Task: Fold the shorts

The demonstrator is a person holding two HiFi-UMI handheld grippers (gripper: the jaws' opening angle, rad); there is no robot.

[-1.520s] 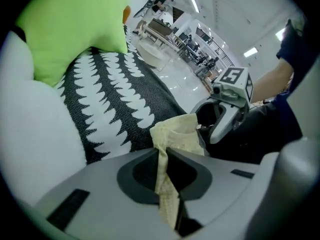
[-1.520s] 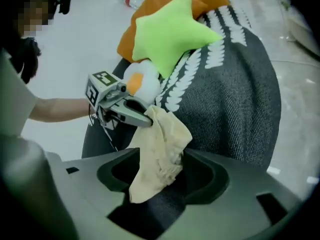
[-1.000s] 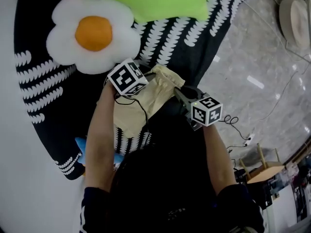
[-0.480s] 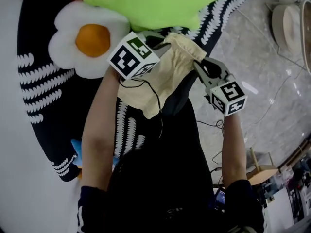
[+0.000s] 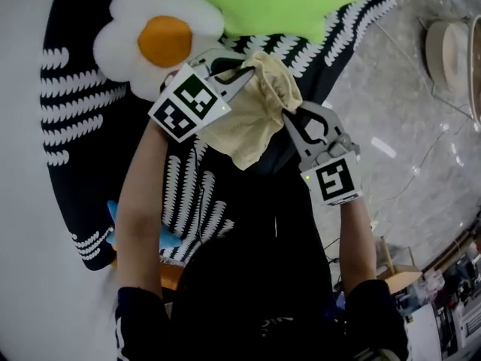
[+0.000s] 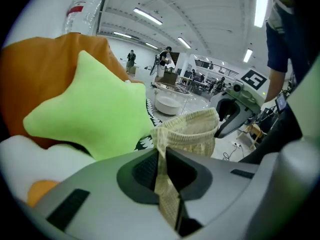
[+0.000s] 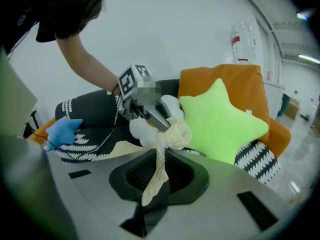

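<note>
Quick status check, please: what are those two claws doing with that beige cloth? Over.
Left gripper shut on the shorts. Right gripper shut on them too. Shorts bunched, hanging between both above the black-and-white blanket. Green star pillow close behind.

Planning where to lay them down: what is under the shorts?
The shorts hang above the black cover with white leaf marks; the patch directly beneath them is hidden by the cloth.

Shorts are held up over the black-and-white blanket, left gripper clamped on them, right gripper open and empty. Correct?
No: the right gripper is shut on the shorts too, as the right gripper view shows, fabric pinched between its jaws. The left gripper is clamped and the blanket lies below, as said.
</note>
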